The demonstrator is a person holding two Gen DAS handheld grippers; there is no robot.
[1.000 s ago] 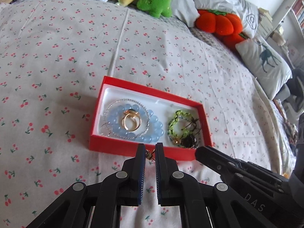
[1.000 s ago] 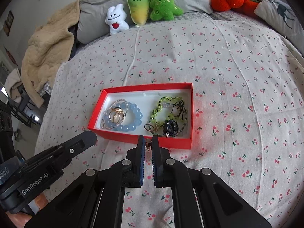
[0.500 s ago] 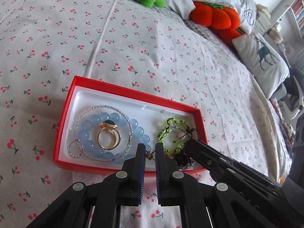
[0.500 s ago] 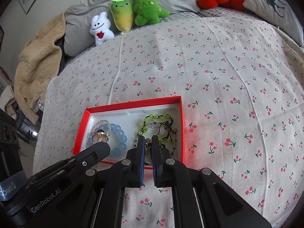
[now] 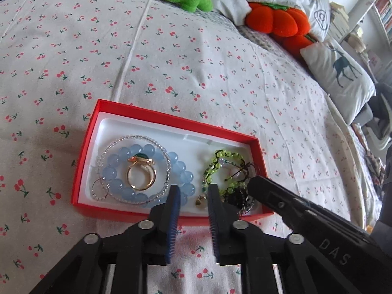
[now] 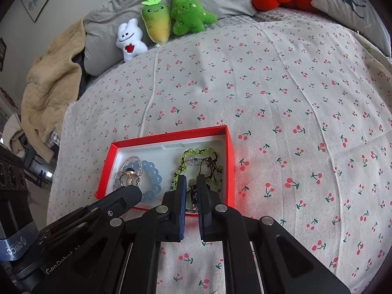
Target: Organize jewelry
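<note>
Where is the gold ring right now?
In the left wrist view, the gold ring lies in the left half of the red box, inside the blue bead bracelet.

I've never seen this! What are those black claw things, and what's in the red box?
Two pinching tools, one in each of a person's hands. Each carries a camera looking along its fingers, giving two pictures. The red box on the bed holds a blue bead bracelet, a gold ring and a green bracelet. The left gripper has just been opening, a small gold piece loose between its jaws. The right gripper is nearly closed; whether it holds anything, I can't tell.
</note>
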